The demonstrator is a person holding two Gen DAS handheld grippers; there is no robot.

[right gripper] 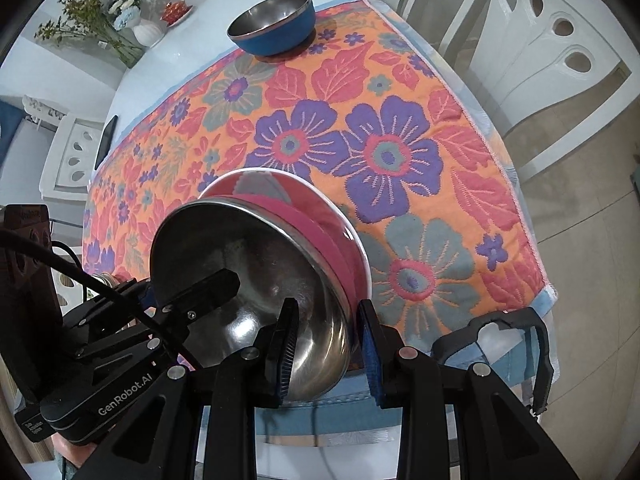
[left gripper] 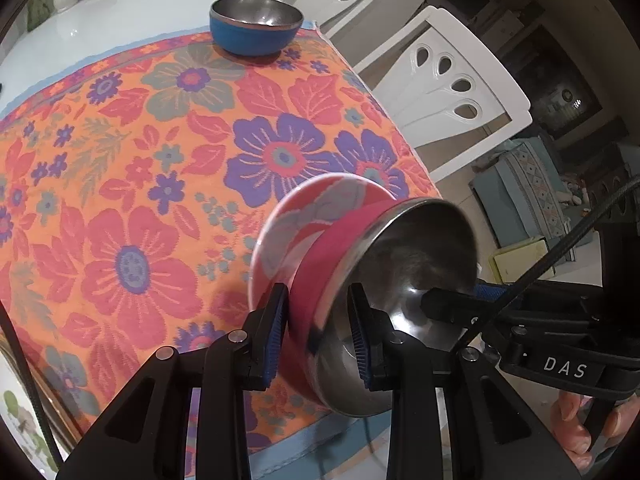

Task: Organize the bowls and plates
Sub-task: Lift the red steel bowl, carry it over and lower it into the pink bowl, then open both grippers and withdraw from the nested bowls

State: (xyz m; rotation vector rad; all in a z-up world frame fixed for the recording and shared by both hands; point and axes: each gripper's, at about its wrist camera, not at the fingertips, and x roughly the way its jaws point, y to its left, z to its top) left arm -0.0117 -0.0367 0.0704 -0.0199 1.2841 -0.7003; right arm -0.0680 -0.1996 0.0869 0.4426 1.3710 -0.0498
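Observation:
A pink bowl (left gripper: pixel 320 280) with a steel inside sits on a floral plate (left gripper: pixel 304 216), both tipped on edge above the near end of the table. My left gripper (left gripper: pixel 318 332) is shut on the bowl's rim, one finger inside, one on the pink wall. My right gripper (right gripper: pixel 326 348) is shut on the same pink bowl (right gripper: pixel 316 228) and plate (right gripper: pixel 352 240) at the opposite rim. Each gripper shows in the other's view: the right one (left gripper: pixel 452 300) and the left one (right gripper: pixel 208 284). A blue bowl (left gripper: pixel 256 24) with a steel inside stands upright at the cloth's far end (right gripper: pixel 276 24).
A floral orange cloth (left gripper: pixel 140 168) covers the white table (right gripper: pixel 192 40). White chairs (left gripper: pixel 452 84) stand along the right side (right gripper: pixel 560 40). A vase of flowers (right gripper: pixel 120 12) and a small red dish (right gripper: pixel 176 10) stand at the far end. A dark phone (right gripper: pixel 106 142) lies at the left edge.

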